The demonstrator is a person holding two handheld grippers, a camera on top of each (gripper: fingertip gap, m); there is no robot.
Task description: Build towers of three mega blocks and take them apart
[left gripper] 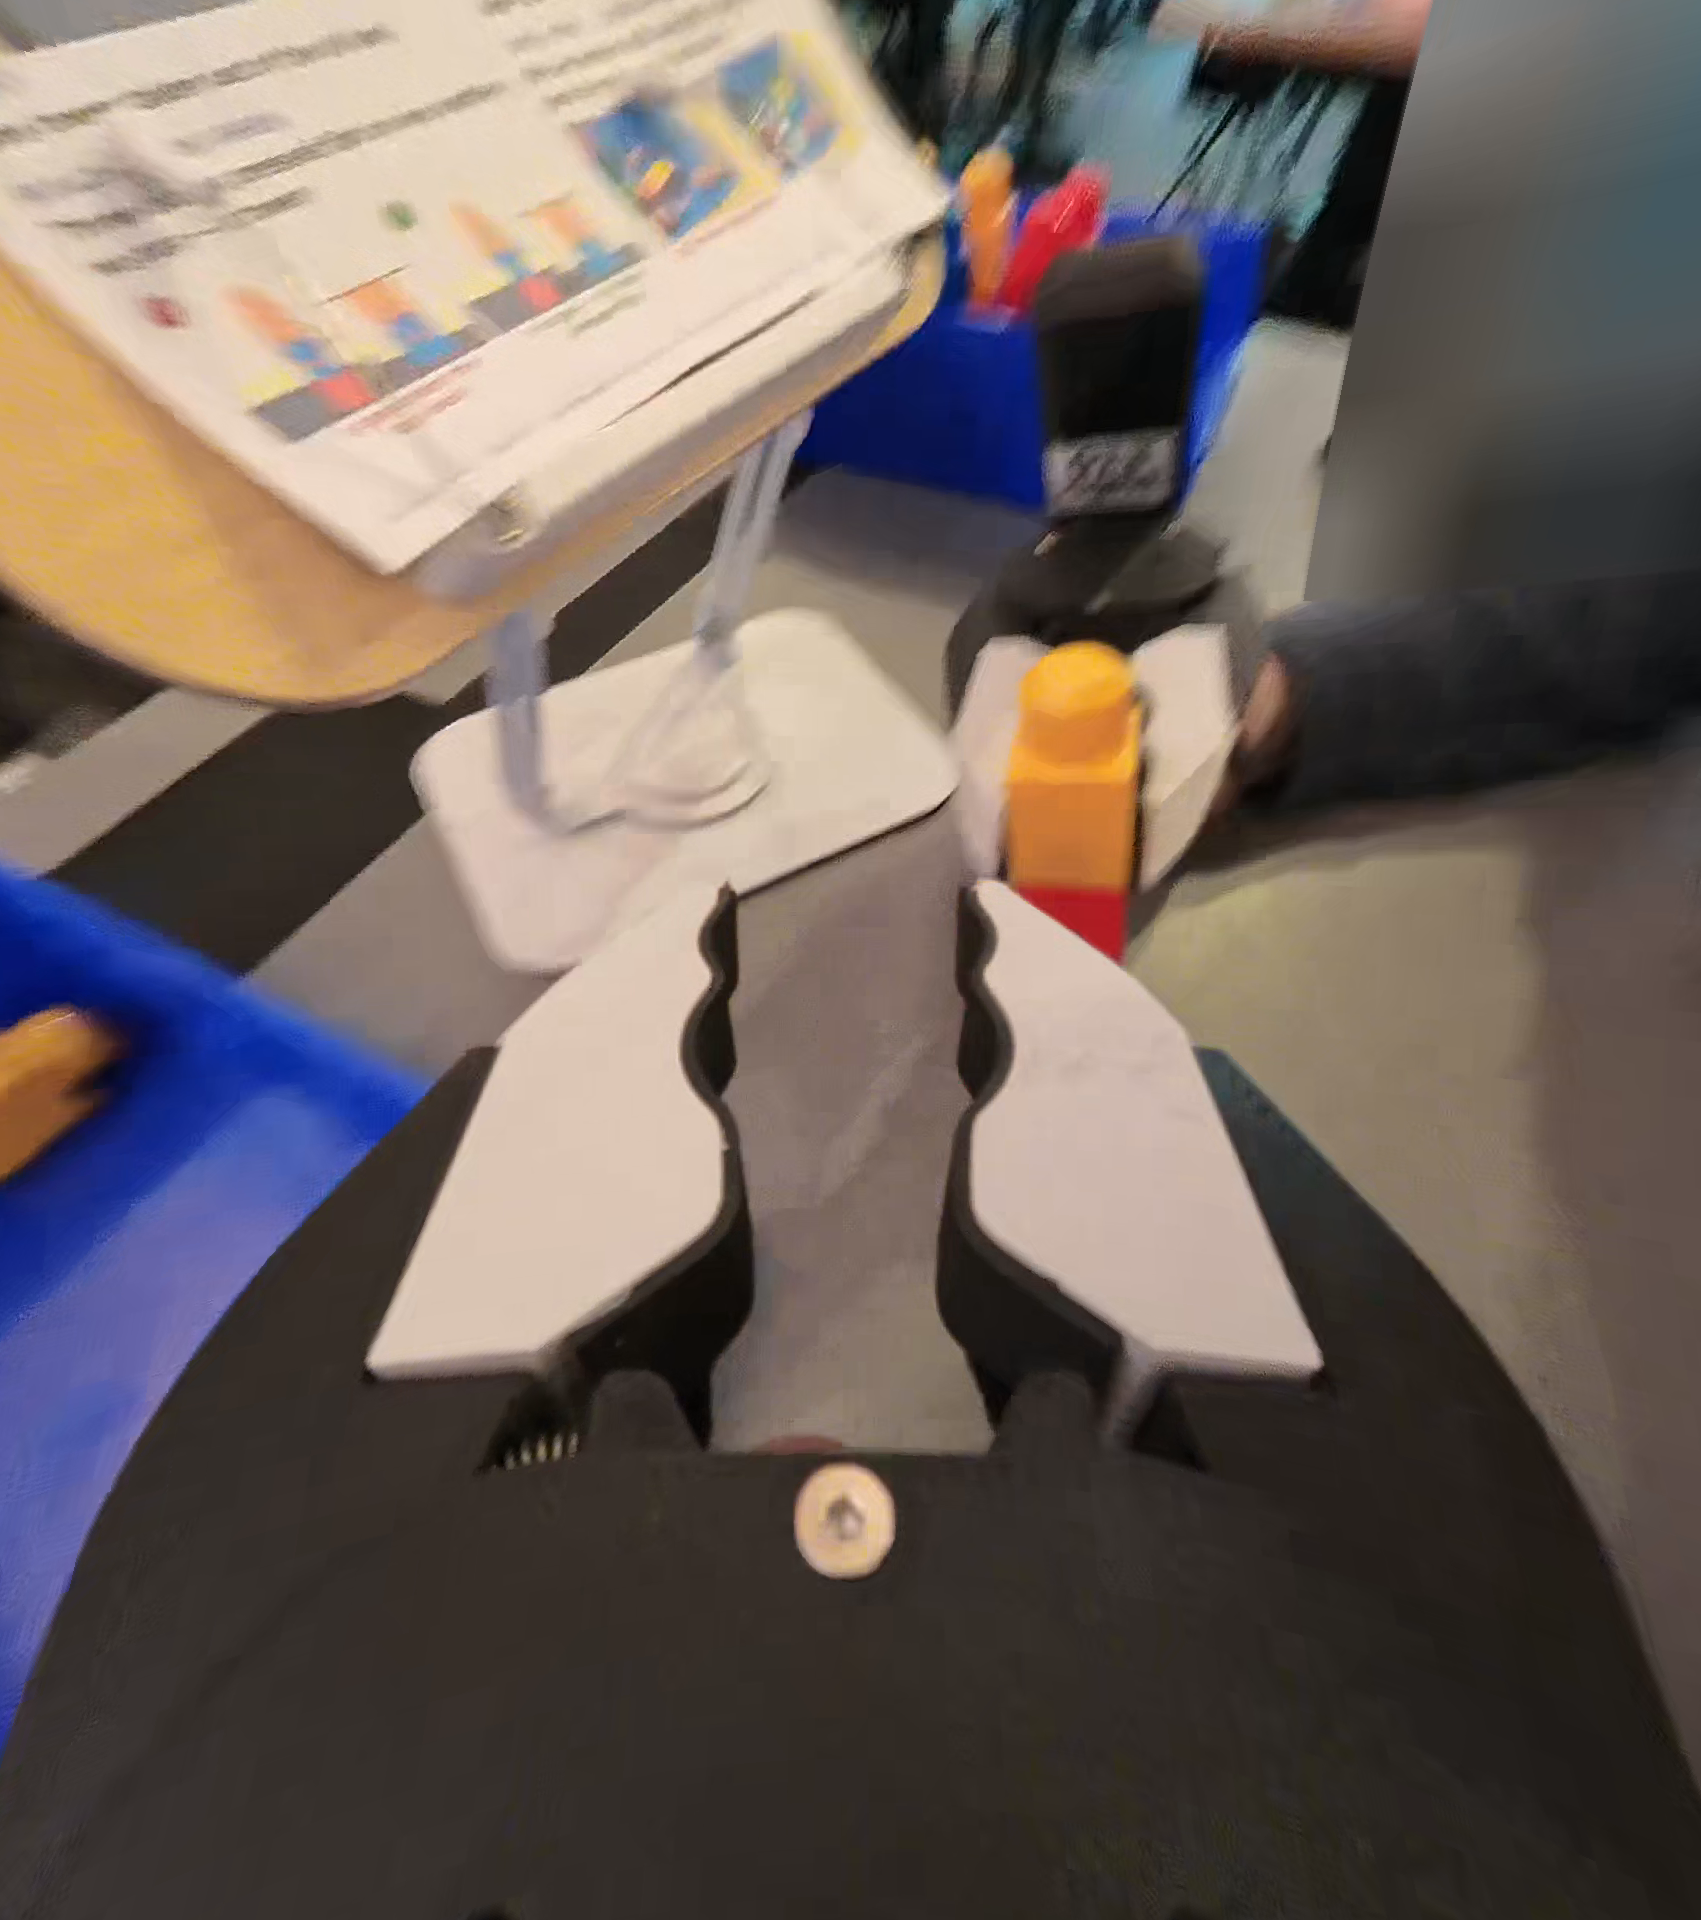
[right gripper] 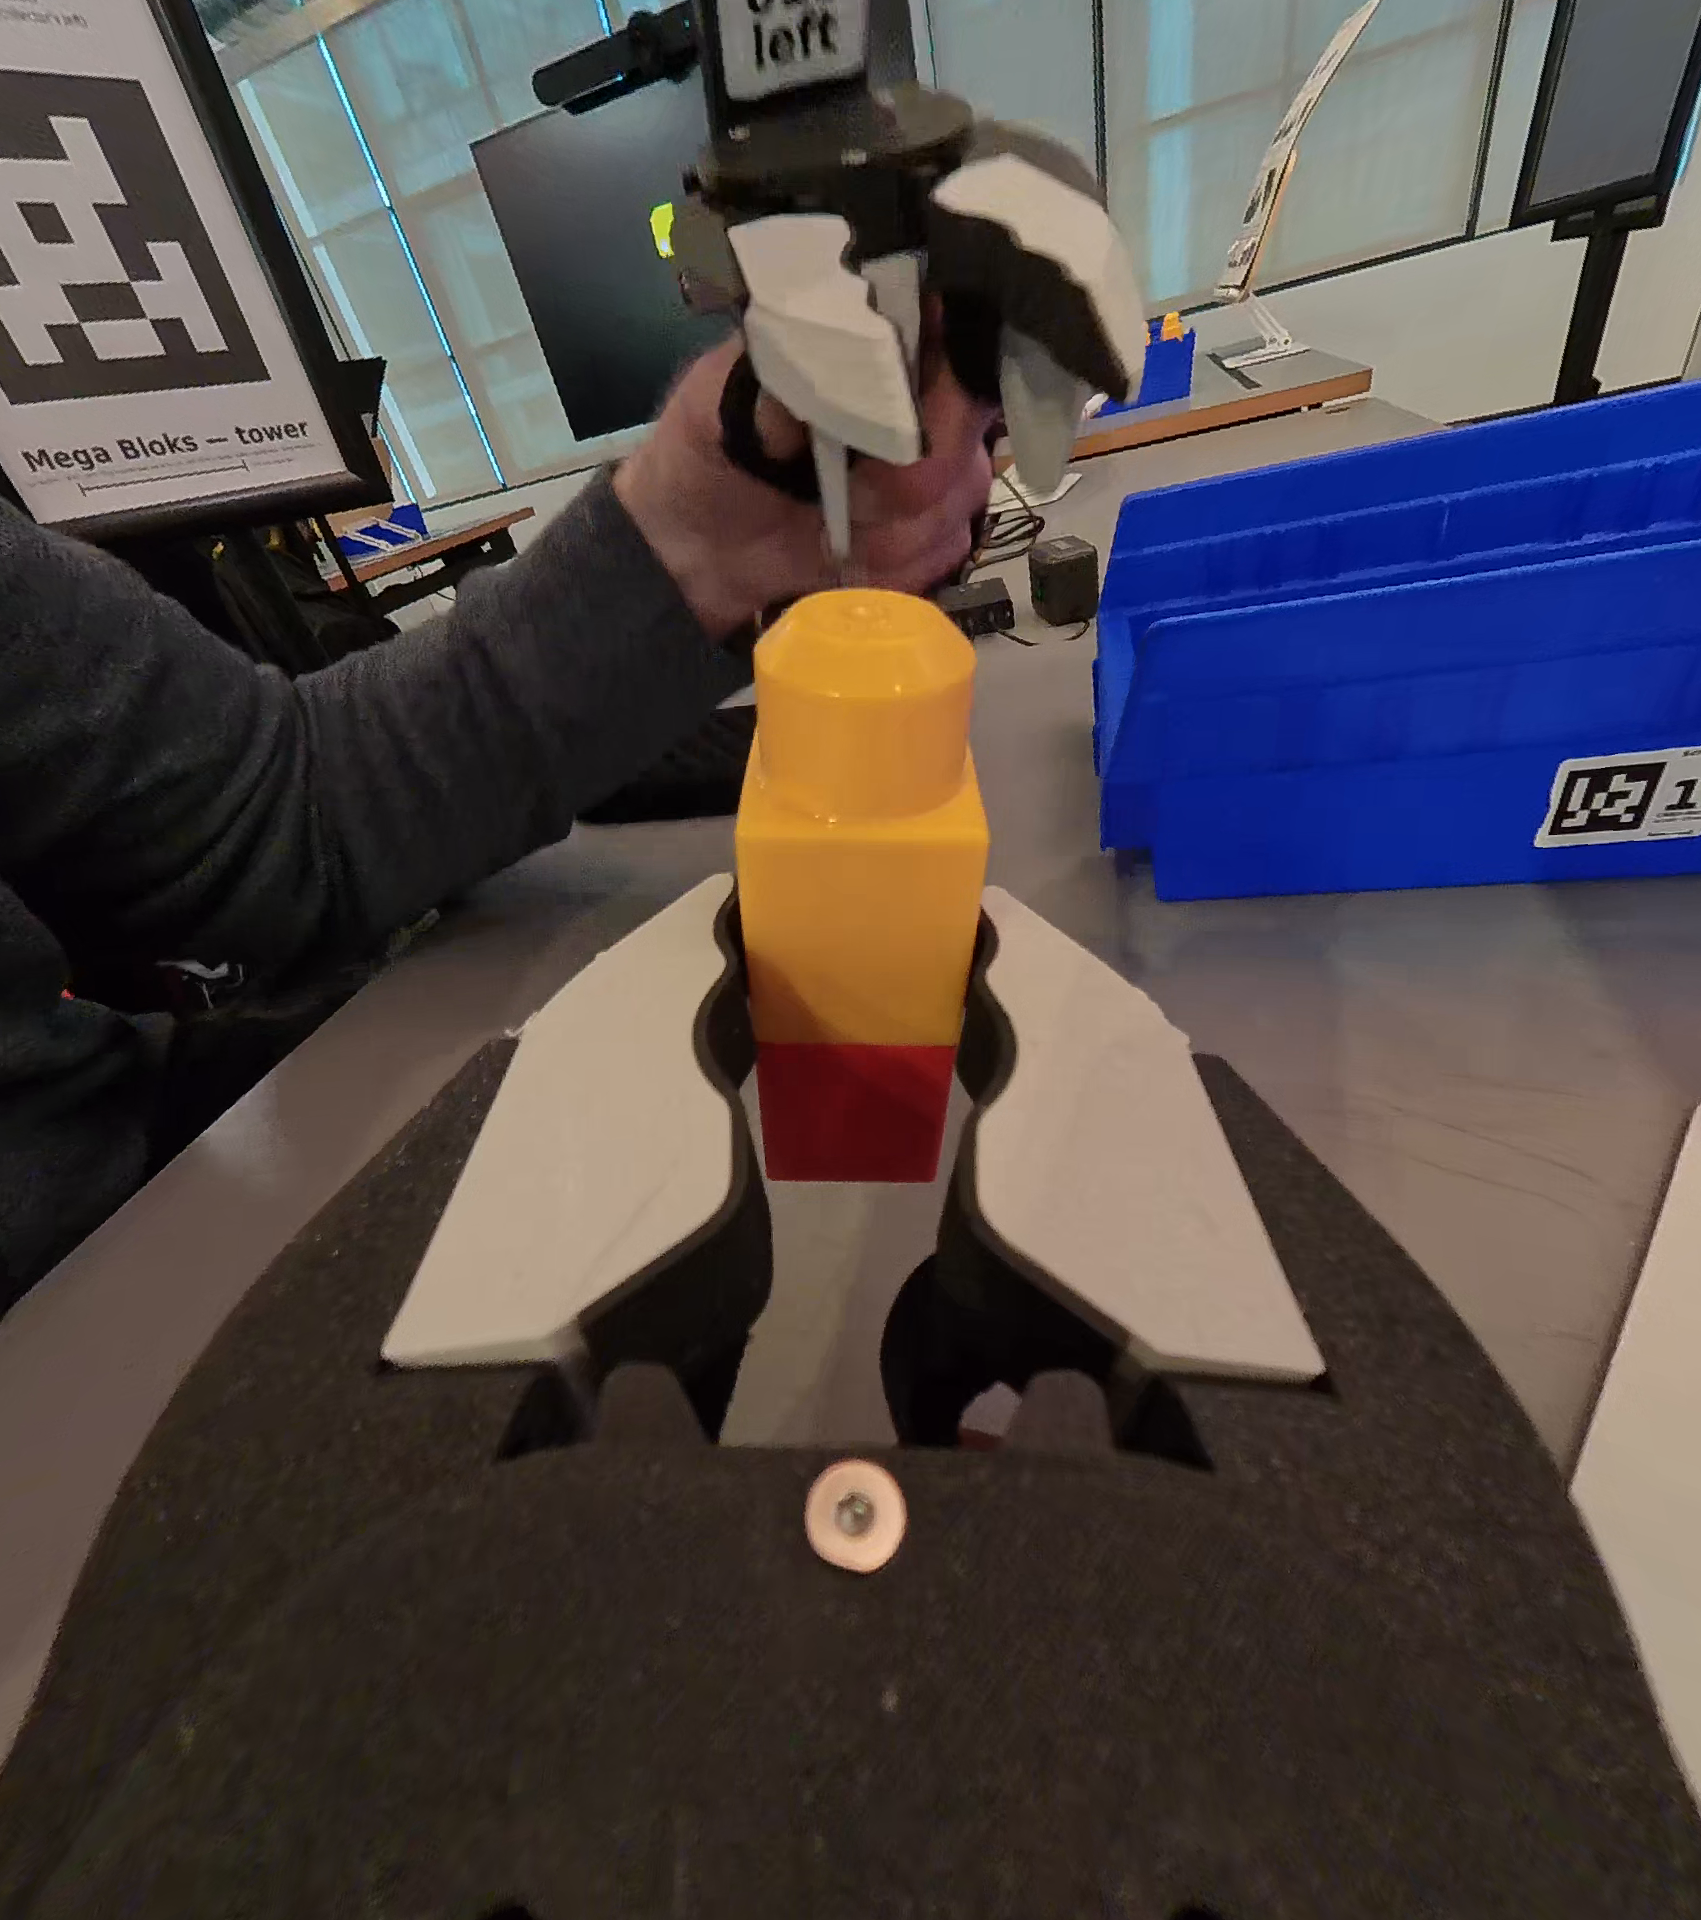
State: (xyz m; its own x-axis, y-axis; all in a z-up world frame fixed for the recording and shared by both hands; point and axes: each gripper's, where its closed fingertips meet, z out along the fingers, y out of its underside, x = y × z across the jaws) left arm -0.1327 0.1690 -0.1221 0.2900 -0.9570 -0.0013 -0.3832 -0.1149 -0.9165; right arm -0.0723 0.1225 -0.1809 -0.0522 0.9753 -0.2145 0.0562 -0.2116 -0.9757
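a grey table (right gripper: 1345, 1018) carries a blue bin (right gripper: 1448, 665) toward its far right edge. nearer the middle stands a two-block tower, upright, long axis vertical: orange block (right gripper: 861, 894) with its round stud up, on a red block (right gripper: 851, 1112). the right gripper (right gripper: 856, 935) clamps the orange block's sides. the left gripper (left gripper: 846, 935) hangs parted, holding nothing.

My left wrist camera sits above the grey table top (left gripper: 1448, 1091), looks down along its fingers, and sees the small tower of an orange plastic block on a red one (left gripper: 1074, 800) a little way off. My right wrist camera looks at that same tower (right gripper: 861, 904) up close. Both also share the blue plastic bin (left gripper: 46, 1299) (right gripper: 1448, 675).
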